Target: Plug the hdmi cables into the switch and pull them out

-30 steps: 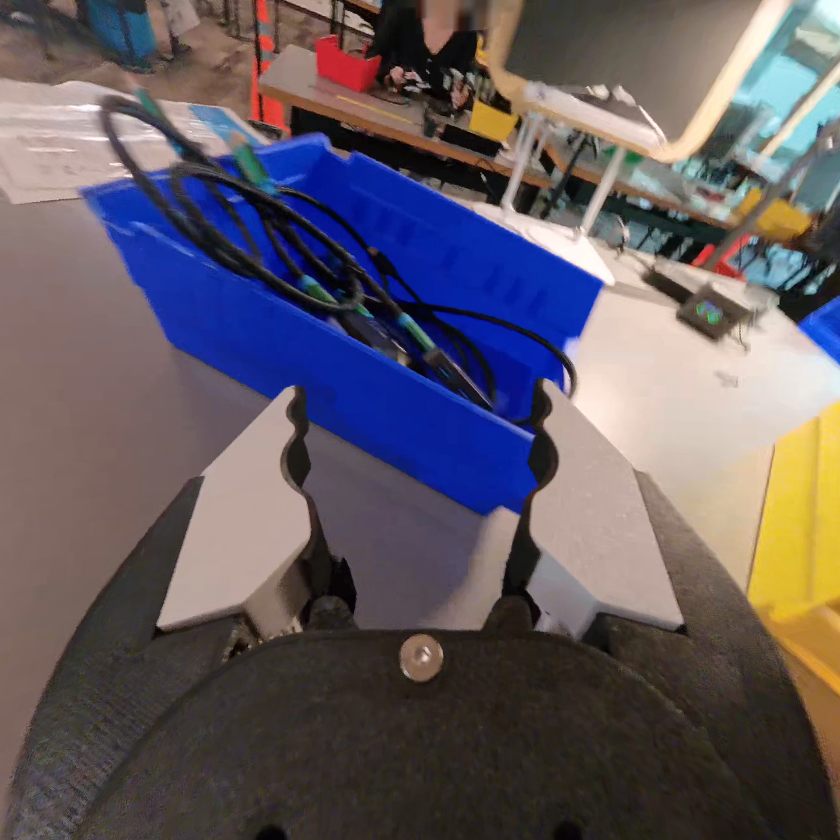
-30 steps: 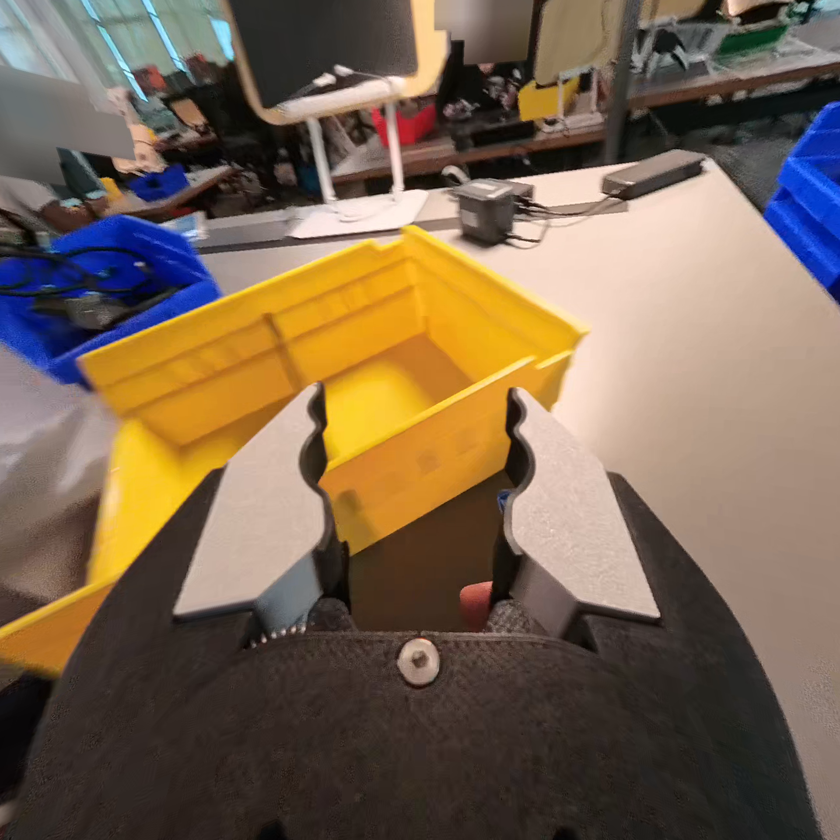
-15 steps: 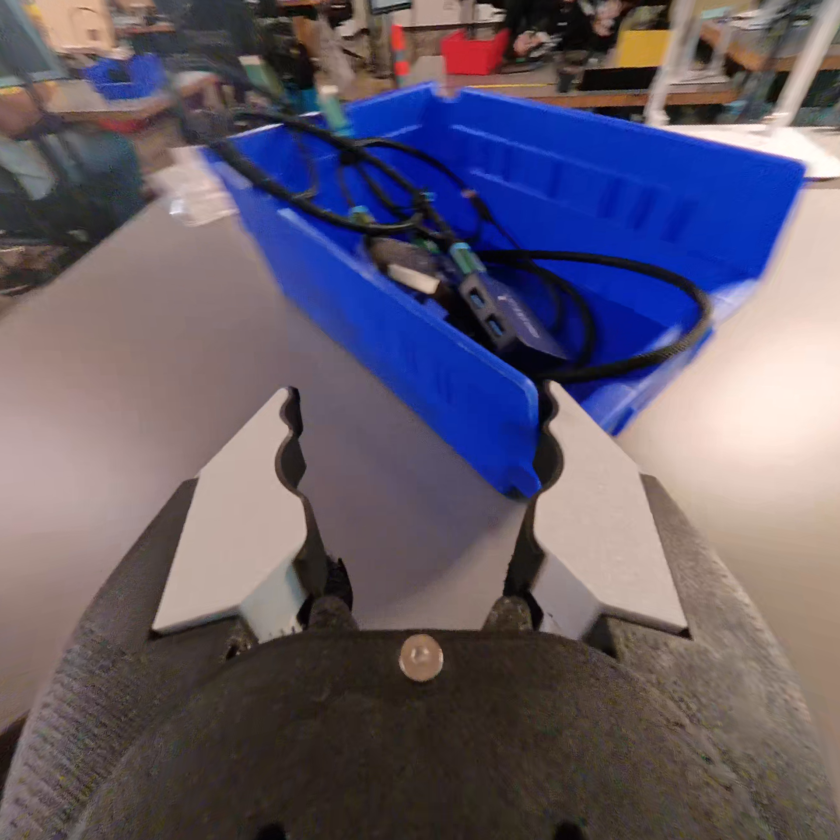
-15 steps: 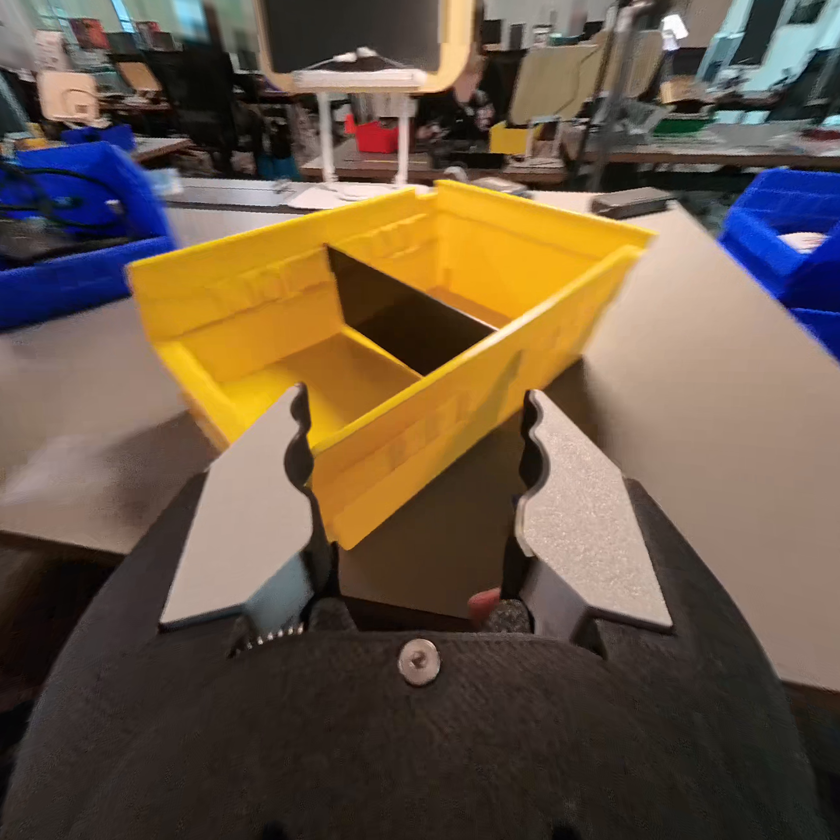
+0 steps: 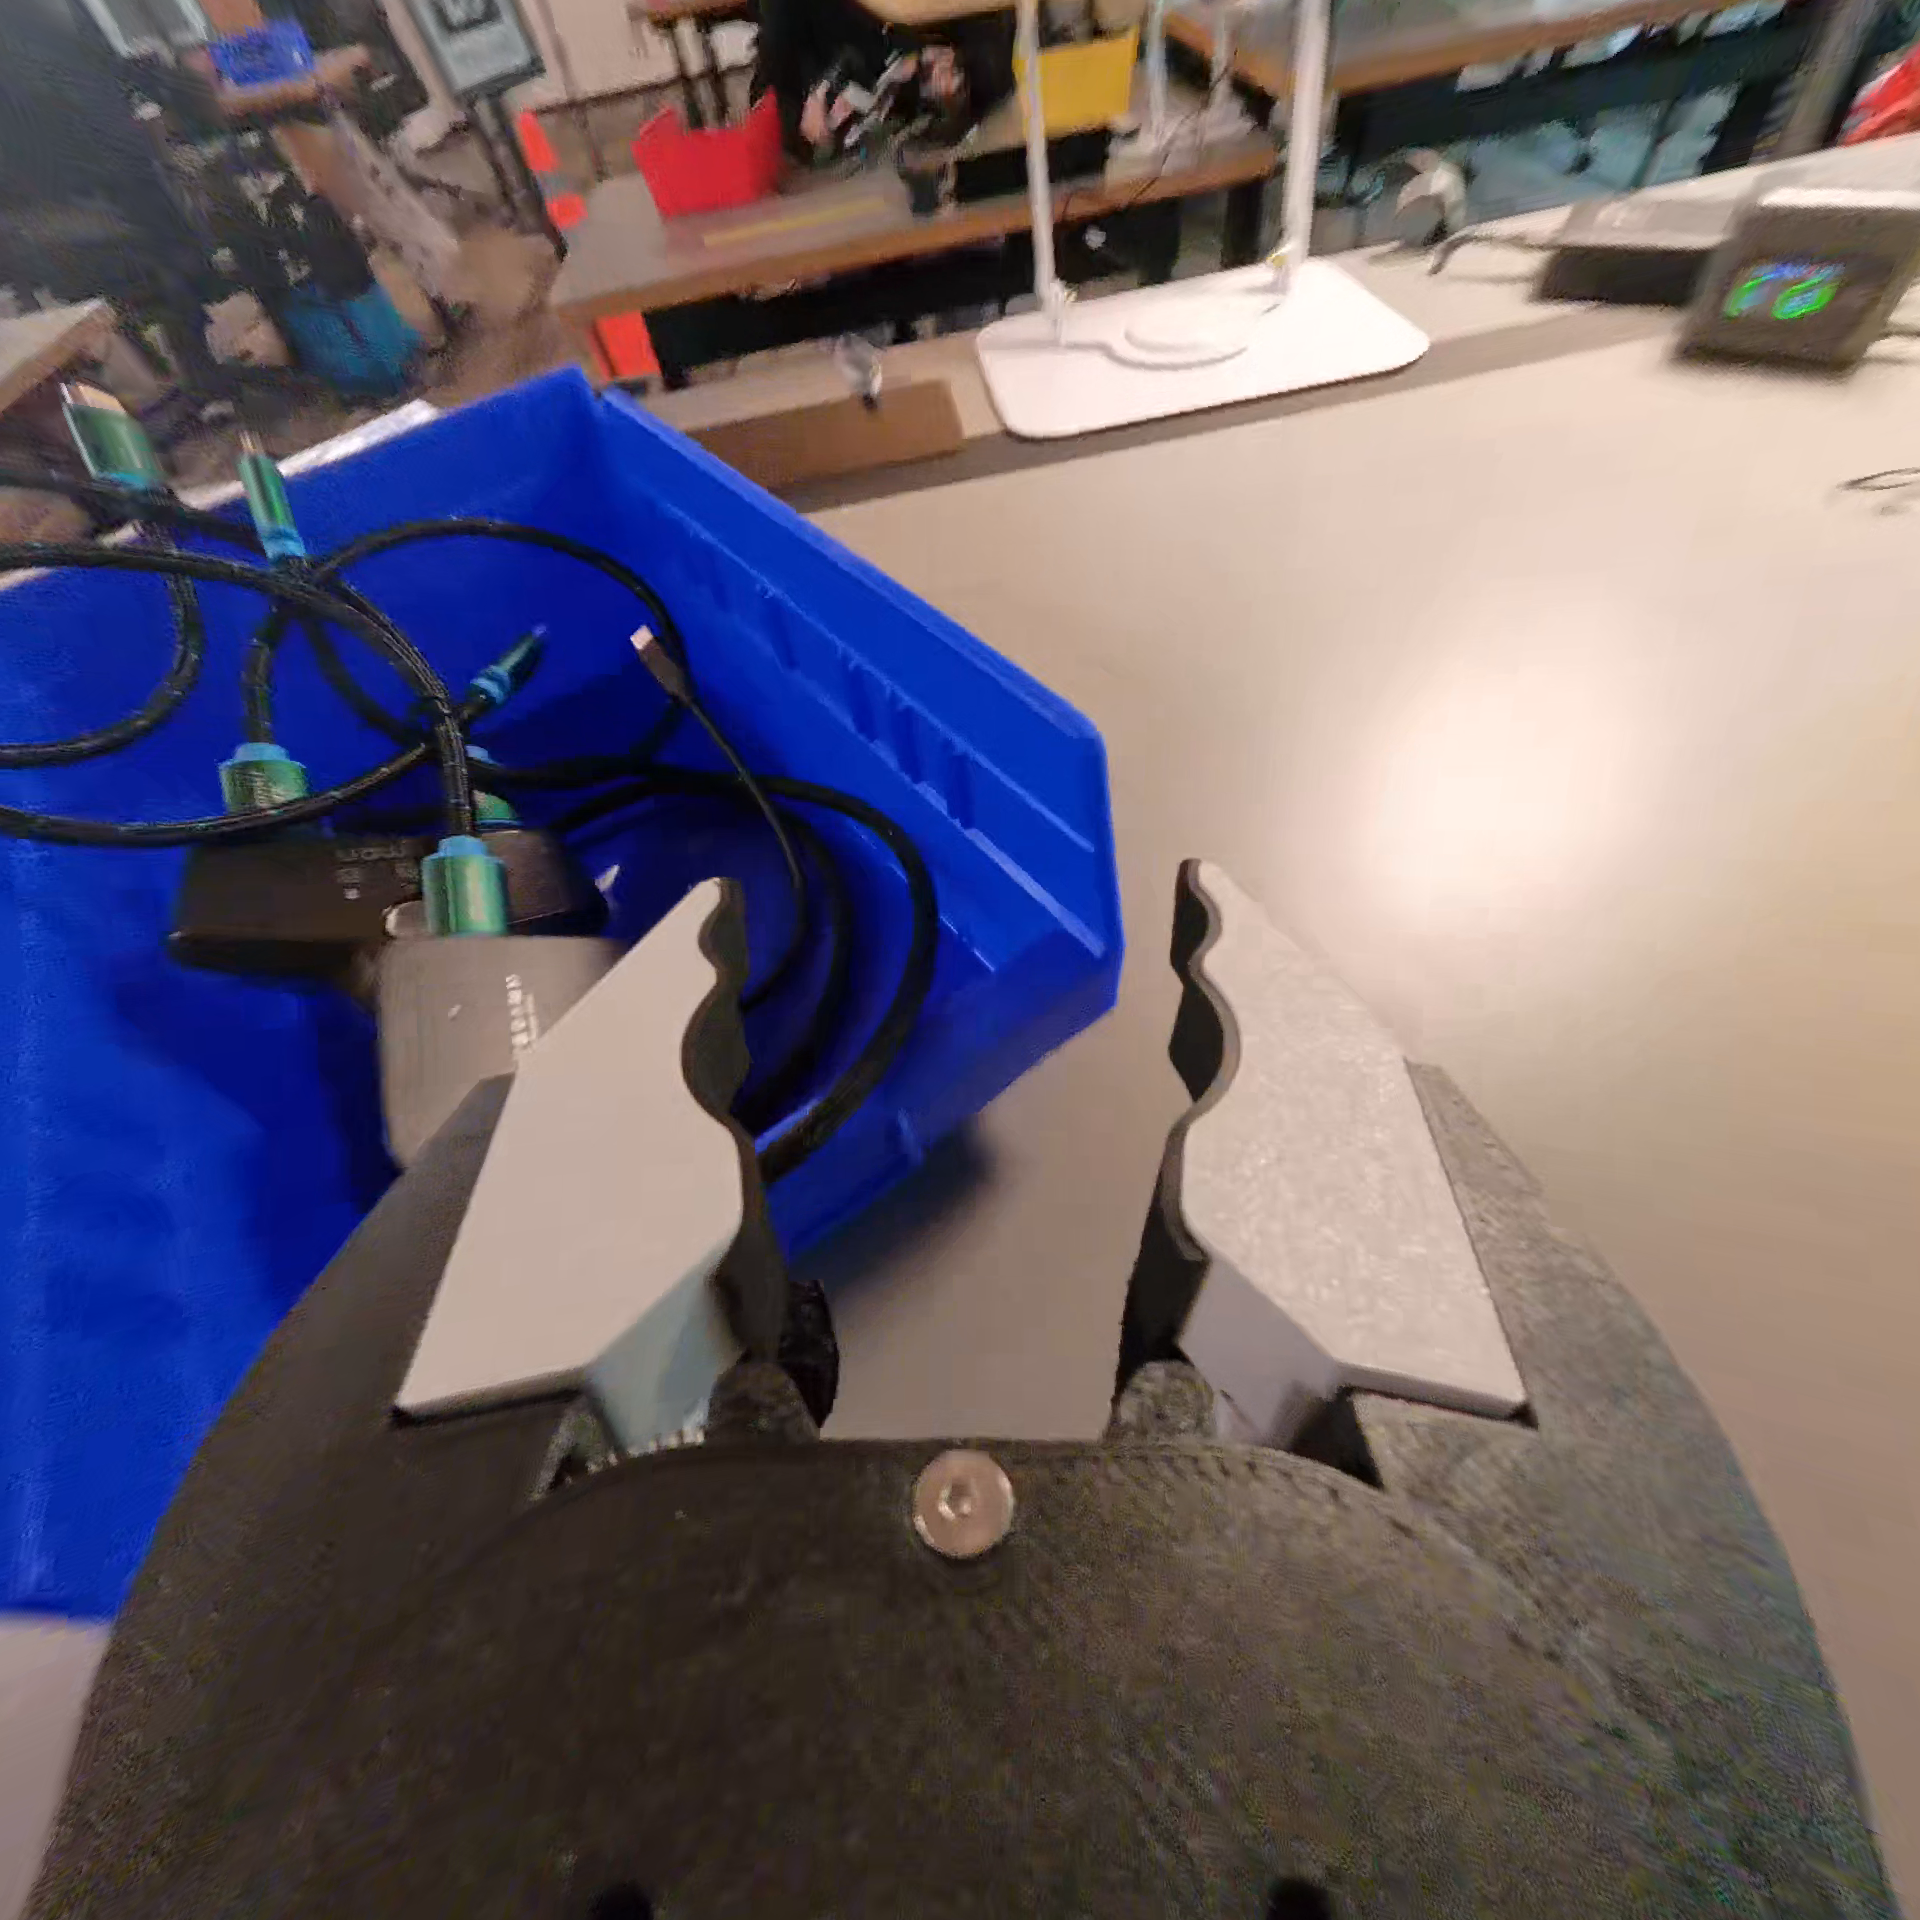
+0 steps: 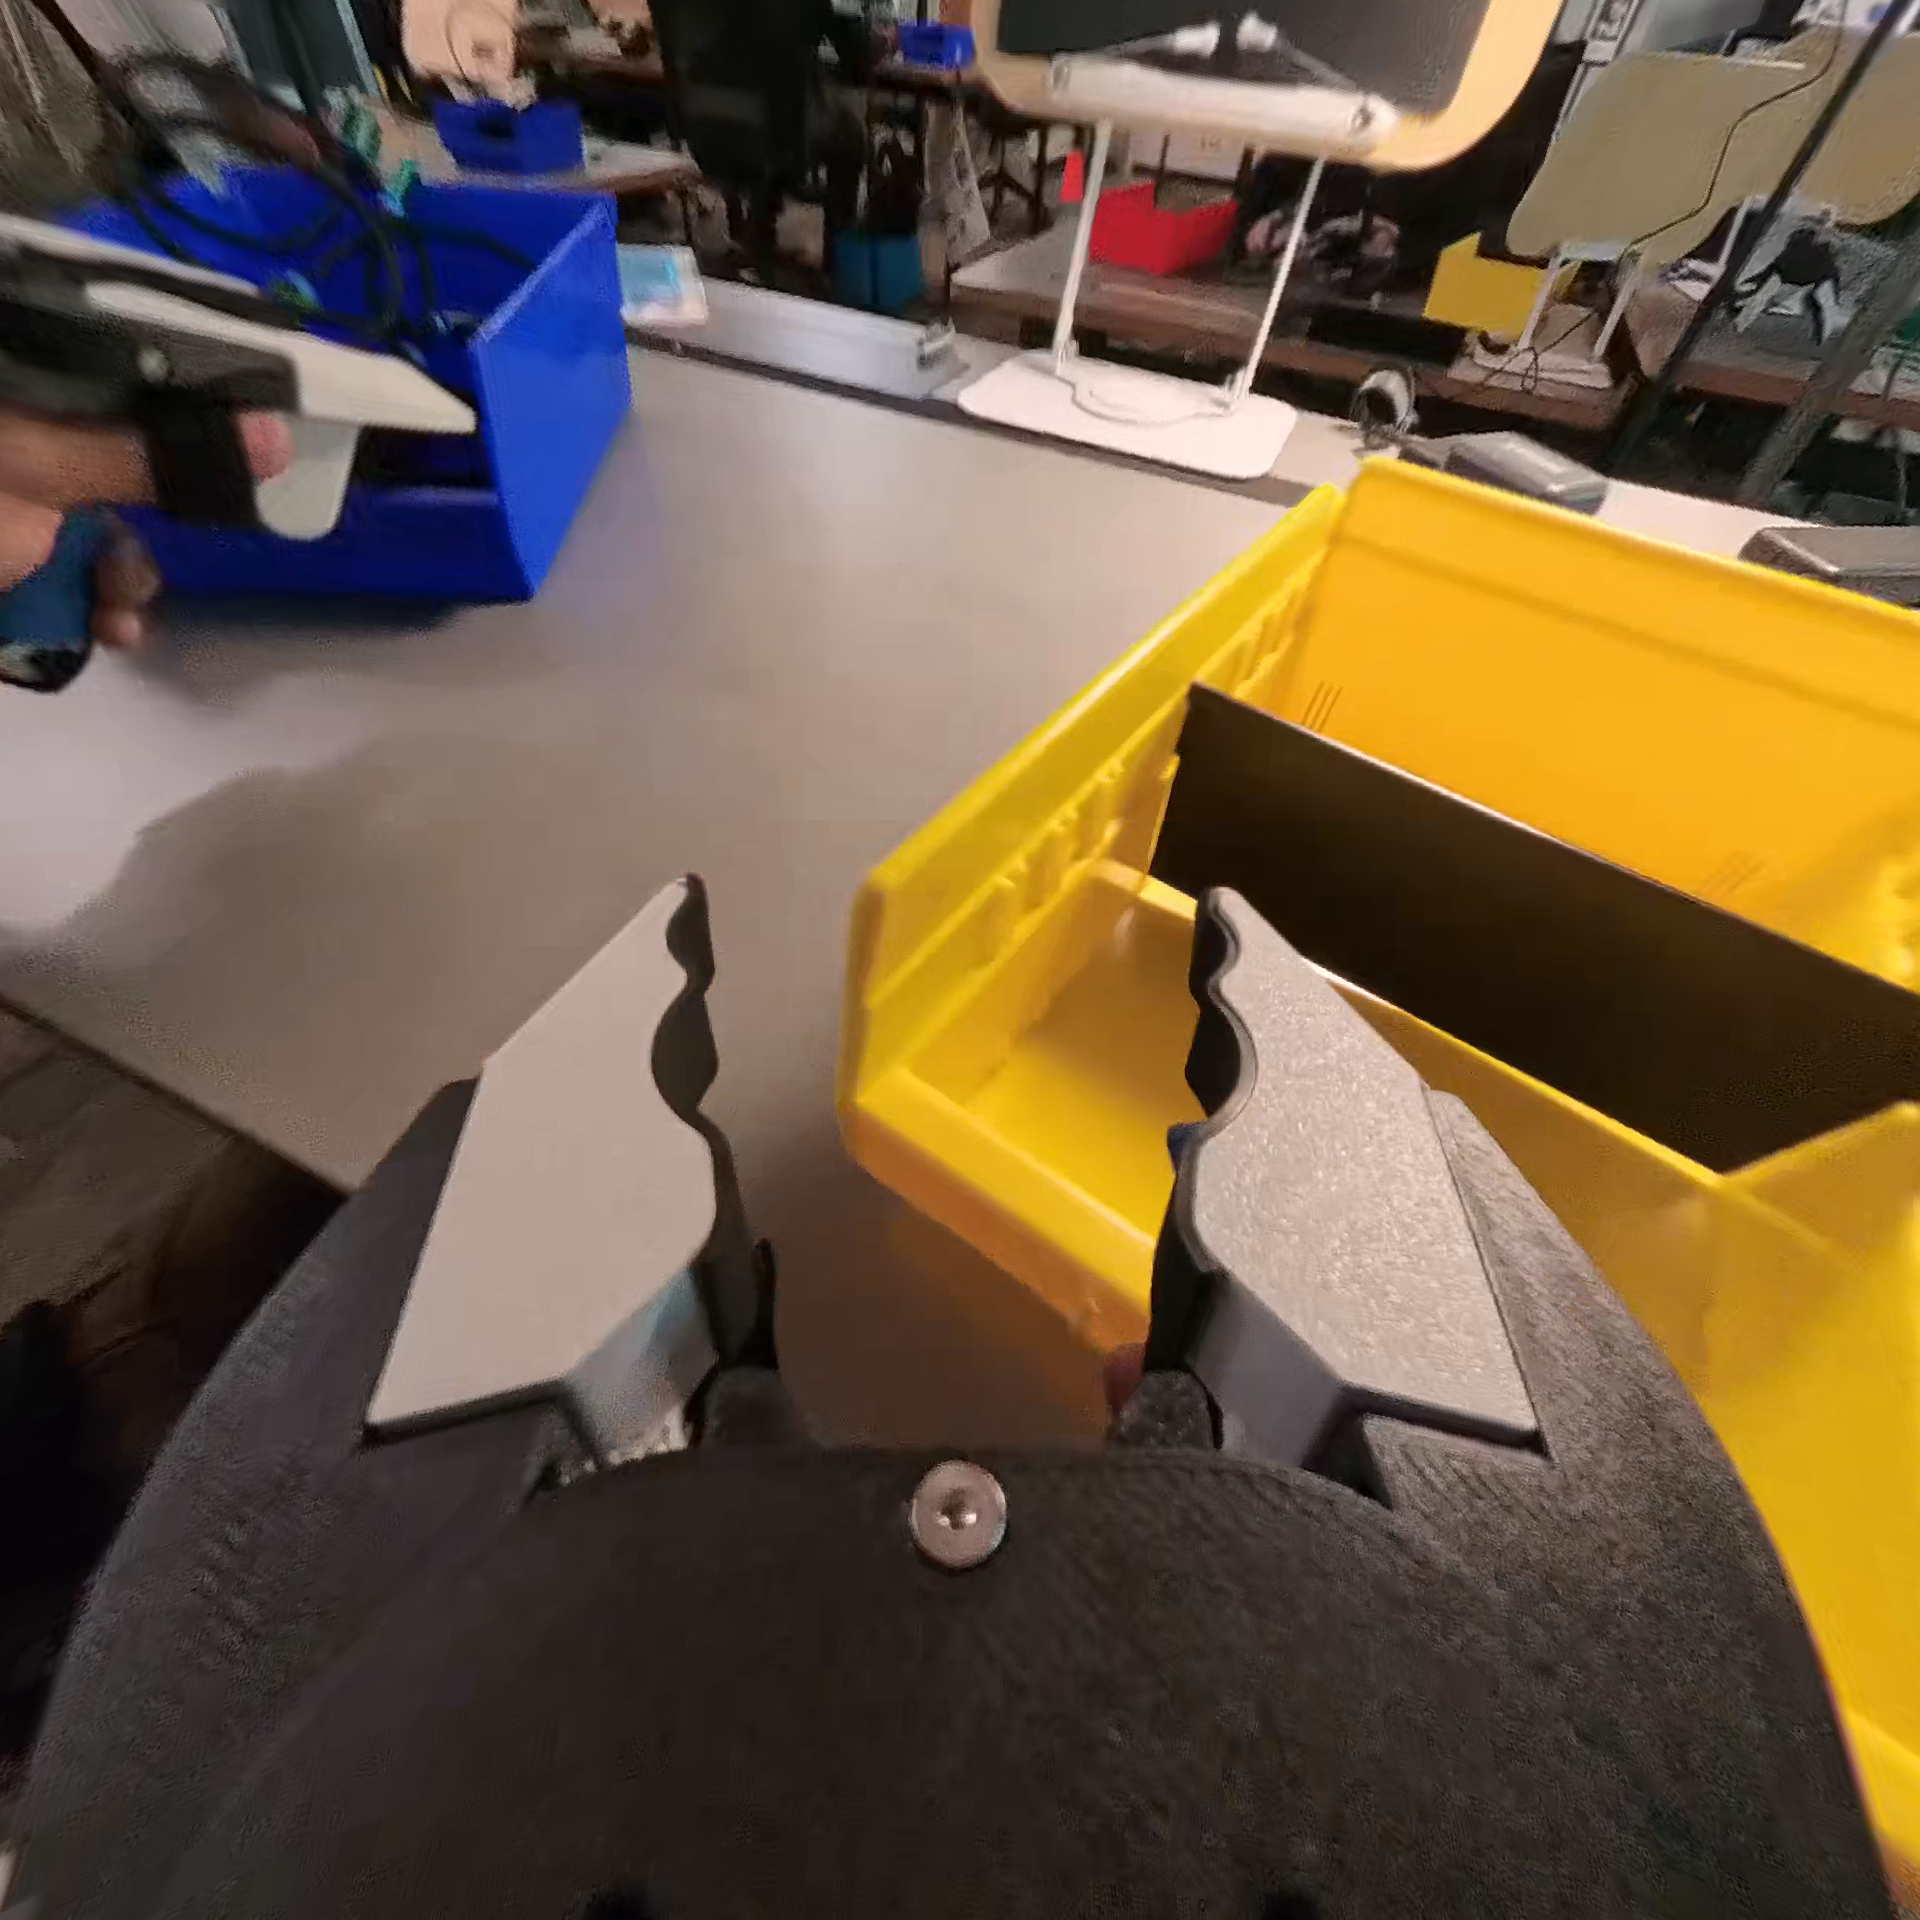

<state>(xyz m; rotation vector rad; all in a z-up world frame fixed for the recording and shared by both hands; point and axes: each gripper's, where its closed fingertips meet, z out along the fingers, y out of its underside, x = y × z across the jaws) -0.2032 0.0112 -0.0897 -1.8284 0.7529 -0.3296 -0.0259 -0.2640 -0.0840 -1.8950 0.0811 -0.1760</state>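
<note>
A blue bin (image 5: 914, 769) on the grey table holds black HDMI cables (image 5: 883, 935) with green-ringed plugs (image 5: 462, 883), a black switch box (image 5: 301, 894) and a grey box (image 5: 457, 1018). My left gripper (image 5: 956, 904) is open and empty, its left finger over the bin's near right corner. The blue bin (image 6: 540, 384) also shows far left in the right wrist view, with the left gripper (image 6: 260, 384) in a hand beside it. My right gripper (image 6: 951, 914) is open and empty, above the table edge, at the left end of a yellow bin (image 6: 997, 883).
The yellow bin has a black divider (image 6: 1507, 935) across it. A white lamp base (image 5: 1195, 348) and a small grey device with a lit screen (image 5: 1797, 291) stand at the table's back. Other benches, bins and people lie beyond.
The left gripper has swung over the blue bin's right corner, so the bin now lies to my left. The right gripper has shifted left, leaving the yellow bin on its right.
</note>
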